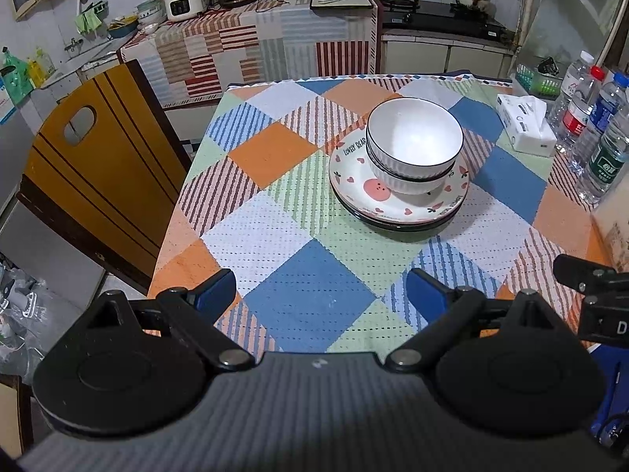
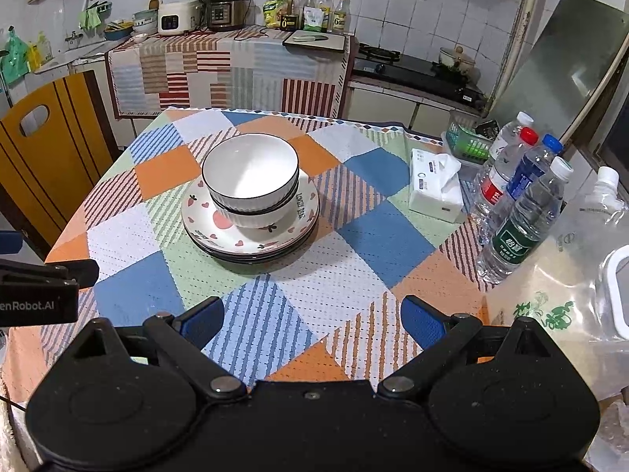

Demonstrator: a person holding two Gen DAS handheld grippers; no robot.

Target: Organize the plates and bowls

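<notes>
— On the left edge, what stands by the table?

— An ochre wooden chair back [image 1: 90, 165] with dark stripes and an oval cut-out handle, beside the woven checked tablecloth [image 1: 314, 287] of orange, blue, green and striped diamonds.

— And the crockery?

— Near the middle of the cloth, two white ribbed ceramic bowls with black rims [image 1: 412, 145], nested, sit on a stack of round glossy plates [image 1: 377, 204]; the top plate shows pink hearts and the words "LOVELY BEAR".

— Further right?

— A white soft pack of paper tissues [image 2: 434, 187], then clear plastic water bottles [image 2: 519, 216] with red, blue and green labels.

— The grippers?

— Both hover low over the near table edge, well apart from the stack. The left gripper [image 1: 320, 295] has its blue-padded fingers spread wide, empty; the right gripper [image 2: 312, 318] likewise. Lettering "enRobot.AI" shows on the left one's body.
</notes>
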